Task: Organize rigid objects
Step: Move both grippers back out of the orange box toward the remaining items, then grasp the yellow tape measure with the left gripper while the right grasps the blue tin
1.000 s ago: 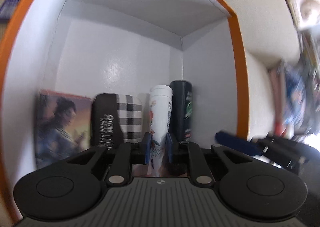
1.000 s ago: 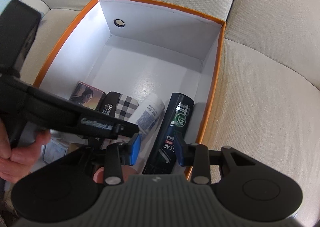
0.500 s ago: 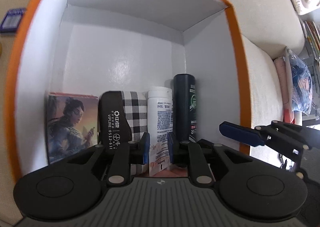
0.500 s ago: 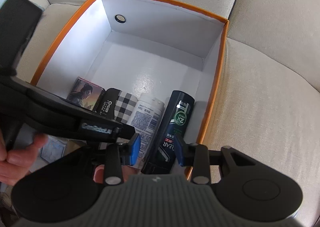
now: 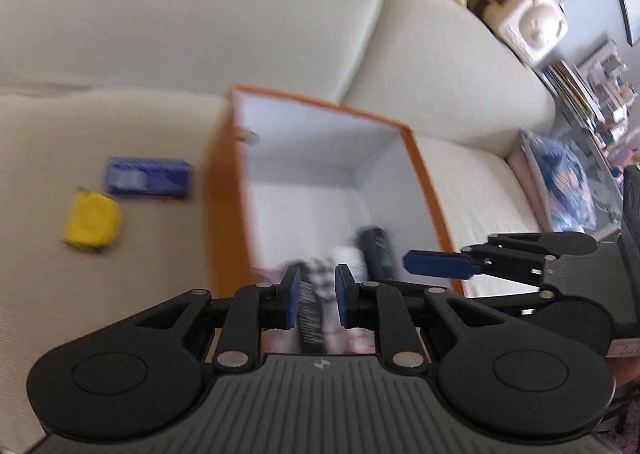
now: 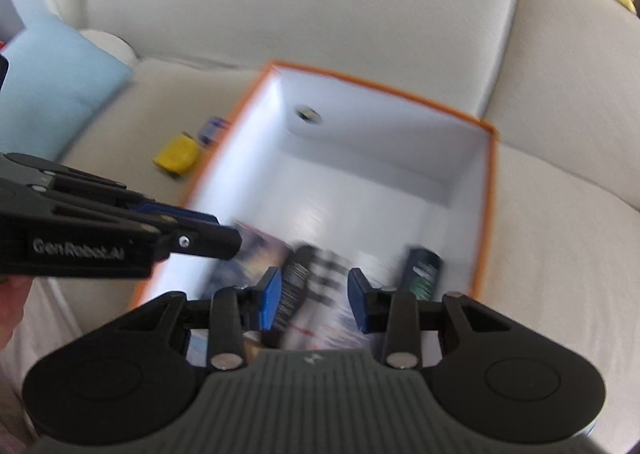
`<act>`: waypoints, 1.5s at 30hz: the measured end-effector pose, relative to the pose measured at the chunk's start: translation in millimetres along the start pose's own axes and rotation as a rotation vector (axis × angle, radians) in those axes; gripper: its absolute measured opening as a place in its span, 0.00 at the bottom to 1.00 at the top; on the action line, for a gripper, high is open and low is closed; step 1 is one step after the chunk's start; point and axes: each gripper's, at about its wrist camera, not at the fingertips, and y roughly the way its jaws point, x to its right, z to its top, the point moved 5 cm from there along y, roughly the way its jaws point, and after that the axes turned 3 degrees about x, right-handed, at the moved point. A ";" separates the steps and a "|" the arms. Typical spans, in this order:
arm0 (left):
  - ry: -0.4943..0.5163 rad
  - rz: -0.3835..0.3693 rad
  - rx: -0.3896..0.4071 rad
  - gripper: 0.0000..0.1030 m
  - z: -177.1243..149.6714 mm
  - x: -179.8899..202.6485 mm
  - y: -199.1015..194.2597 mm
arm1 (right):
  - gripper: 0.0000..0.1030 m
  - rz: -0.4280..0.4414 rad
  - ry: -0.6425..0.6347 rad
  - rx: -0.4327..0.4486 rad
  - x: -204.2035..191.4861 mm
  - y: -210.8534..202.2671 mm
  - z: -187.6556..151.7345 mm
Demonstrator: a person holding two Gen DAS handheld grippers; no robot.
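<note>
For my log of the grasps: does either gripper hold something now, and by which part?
Nothing is held: left gripper and right gripper hang empty above the orange box.

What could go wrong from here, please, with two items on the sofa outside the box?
1. The yellow item and blue box lie close together on the soft cushion; a claw reaching for one may nudge the other.
2. The orange box already holds a row of items along its near wall; a drop there could knock the dark bottle over.
</note>
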 end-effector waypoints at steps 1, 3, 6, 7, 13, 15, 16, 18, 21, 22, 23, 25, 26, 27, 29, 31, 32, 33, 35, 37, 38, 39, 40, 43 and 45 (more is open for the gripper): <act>0.003 0.015 0.017 0.19 3.9 -8.6 -11.5 | 0.37 0.018 -0.004 0.017 -8.2 -0.9 5.9; 0.007 0.048 0.041 0.19 8.1 -28.0 -22.3 | 0.37 0.052 -0.019 0.041 -24.6 -0.4 17.5; 0.038 0.103 0.063 0.19 13.1 -57.8 -33.5 | 0.37 0.082 -0.062 0.064 -50.4 6.5 35.4; 0.055 0.119 0.069 0.19 14.1 -66.9 -36.4 | 0.37 0.087 -0.078 0.066 -57.8 10.3 40.9; 0.121 0.211 0.035 0.36 14.5 -117.5 -9.1 | 0.34 0.098 -0.174 0.028 -91.0 48.9 70.9; 0.143 0.236 0.018 0.43 11.9 -133.8 4.2 | 0.32 0.093 -0.216 0.017 -99.5 61.8 79.1; 0.154 0.249 0.010 0.46 11.3 -140.7 10.8 | 0.31 0.095 -0.234 0.012 -102.9 67.7 82.3; 0.155 0.253 0.004 0.55 11.1 -148.6 22.7 | 0.31 0.098 -0.270 -0.002 -109.9 79.8 89.7; 0.166 0.224 -0.010 0.62 12.4 -152.0 37.0 | 0.31 0.089 -0.330 -0.033 -115.8 100.9 98.9; 0.174 0.227 -0.013 0.64 13.2 -152.5 41.6 | 0.31 0.086 -0.348 -0.043 -115.8 108.1 101.6; 0.181 0.230 -0.017 0.64 13.7 -153.3 45.3 | 0.31 0.084 -0.367 -0.055 -116.1 115.5 104.0; 0.185 0.228 -0.024 0.64 14.7 -154.0 51.9 | 0.31 0.086 -0.399 -0.075 -117.8 129.7 109.3; 0.184 0.224 -0.028 0.64 14.9 -154.6 55.1 | 0.31 0.087 -0.414 -0.086 -117.6 136.0 111.4; 0.184 0.222 -0.030 0.64 15.2 -154.7 58.3 | 0.31 0.085 -0.429 -0.096 -117.6 142.4 113.4; 0.184 0.219 -0.041 0.64 14.2 -154.6 63.6 | 0.31 0.083 -0.458 -0.115 -118.4 152.1 114.7; 0.173 0.216 -0.052 0.61 12.3 -157.1 69.8 | 0.31 0.076 -0.496 -0.134 -119.0 162.0 117.7; 0.169 0.220 -0.051 0.61 11.5 -158.6 70.7 | 0.31 0.074 -0.518 -0.144 -119.9 166.6 118.6; 0.171 0.218 -0.049 0.59 11.0 -159.2 70.2 | 0.31 0.071 -0.537 -0.153 -120.4 170.4 118.8; 0.177 0.205 -0.045 0.56 10.4 -159.6 68.5 | 0.31 0.067 -0.576 -0.165 -123.4 177.4 119.3; 0.182 0.200 -0.050 0.56 9.8 -161.6 70.1 | 0.31 0.066 -0.610 -0.181 -126.2 183.1 117.7; 0.184 0.204 -0.058 0.56 9.7 -163.8 68.2 | 0.31 0.065 -0.628 -0.191 -128.2 187.5 117.4; 0.181 0.211 -0.065 0.56 10.3 -166.4 66.4 | 0.32 0.061 -0.643 -0.200 -130.0 190.5 117.0; 0.175 0.220 -0.071 0.56 10.9 -169.9 63.2 | 0.32 0.056 -0.659 -0.212 -132.4 192.5 115.9; 0.160 0.237 -0.082 0.56 9.2 -184.8 52.9 | 0.37 0.030 -0.699 -0.239 -137.0 202.2 114.3; 0.144 0.242 -0.083 0.56 7.7 -193.6 46.5 | 0.39 0.005 -0.723 -0.265 -140.3 208.7 112.7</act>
